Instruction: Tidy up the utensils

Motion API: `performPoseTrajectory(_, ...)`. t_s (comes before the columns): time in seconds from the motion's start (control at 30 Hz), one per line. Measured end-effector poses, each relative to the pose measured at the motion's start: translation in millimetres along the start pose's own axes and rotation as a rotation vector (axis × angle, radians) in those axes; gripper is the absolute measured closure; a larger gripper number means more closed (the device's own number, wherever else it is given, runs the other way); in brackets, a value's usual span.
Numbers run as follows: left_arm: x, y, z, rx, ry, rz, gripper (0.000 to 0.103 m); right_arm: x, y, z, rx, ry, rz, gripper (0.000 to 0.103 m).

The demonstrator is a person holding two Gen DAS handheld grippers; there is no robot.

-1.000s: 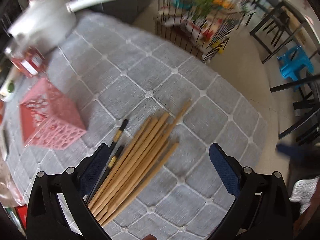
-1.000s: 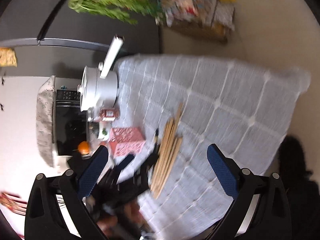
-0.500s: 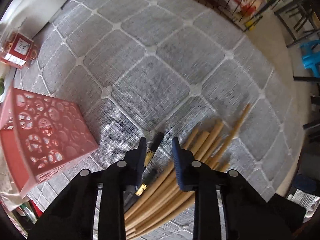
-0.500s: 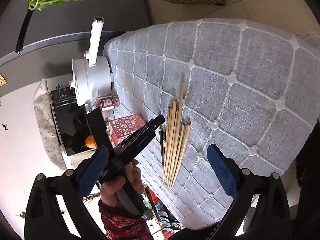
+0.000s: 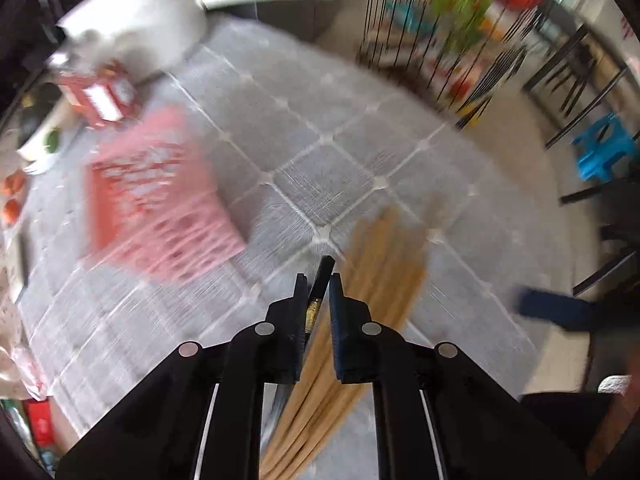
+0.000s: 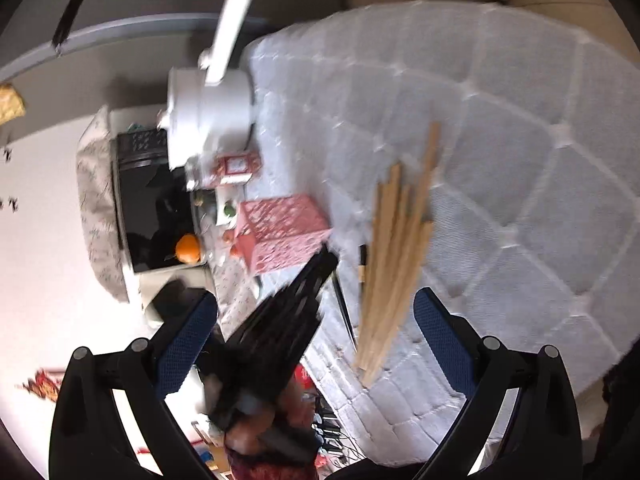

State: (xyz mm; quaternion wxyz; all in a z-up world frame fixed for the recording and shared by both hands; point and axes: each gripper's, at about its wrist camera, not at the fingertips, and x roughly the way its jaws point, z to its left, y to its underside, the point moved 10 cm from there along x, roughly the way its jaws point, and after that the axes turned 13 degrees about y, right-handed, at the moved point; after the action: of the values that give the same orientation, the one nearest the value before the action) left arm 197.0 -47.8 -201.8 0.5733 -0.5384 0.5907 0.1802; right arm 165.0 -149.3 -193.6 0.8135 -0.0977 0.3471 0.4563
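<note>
A bundle of wooden chopsticks lies on the grey quilted table cloth; it also shows in the right wrist view. My left gripper is shut on a black chopstick with a gold band, held just above the cloth beside the bundle. A second black chopstick lies left of the bundle. A pink perforated holder stands to the left; it also shows in the right wrist view. My right gripper is open and empty, high above the table, looking down on the left gripper.
A white pot with a long handle and a red jar stand at the table's far left corner. A wire rack, dark chairs and a blue stool stand on the floor beyond the table. A microwave sits past the pot.
My left gripper has closed on the black chopstick and lifted it away from the bundle, pulling back from the cloth. The right gripper has stayed open above.
</note>
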Motion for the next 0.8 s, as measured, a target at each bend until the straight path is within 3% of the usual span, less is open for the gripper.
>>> performPoseTrajectory(0.07, -37, 15, -5, -0.004, 0.026, -0.073, 0.095, 16, 8, 17, -0.081, 0.015, 0.024, 0.019)
performPoseTrajectory(0.13, -74, 27, -7, -0.012, 0.044, -0.139, 0.096, 35, 17, 31, -0.159, 0.036, 0.057, 0.040)
performPoseTrajectory(0.2, -107, 42, -9, -0.020, 0.054, -0.210, 0.097, 59, 30, 44, -0.235, 0.065, 0.094, 0.053)
performPoseTrajectory(0.3, -143, 59, -6, -0.034, 0.062, -0.296, 0.097, 92, 48, 48, -0.306, 0.152, 0.134, 0.067)
performPoseTrajectory(0.5, -193, 70, 11, -0.055, 0.073, -0.420, 0.097, 115, 38, 48, -0.353, 0.373, 0.035, 0.069)
performPoseTrajectory(0.63, -217, 78, 24, -0.077, 0.075, -0.467, 0.097, 119, 20, 43, -0.406, 0.583, -0.037, 0.069)
performPoseTrajectory(0.8, -231, 82, 38, -0.109, 0.080, -0.502, 0.097, 141, 16, 30, -0.470, 0.744, -0.042, 0.074)
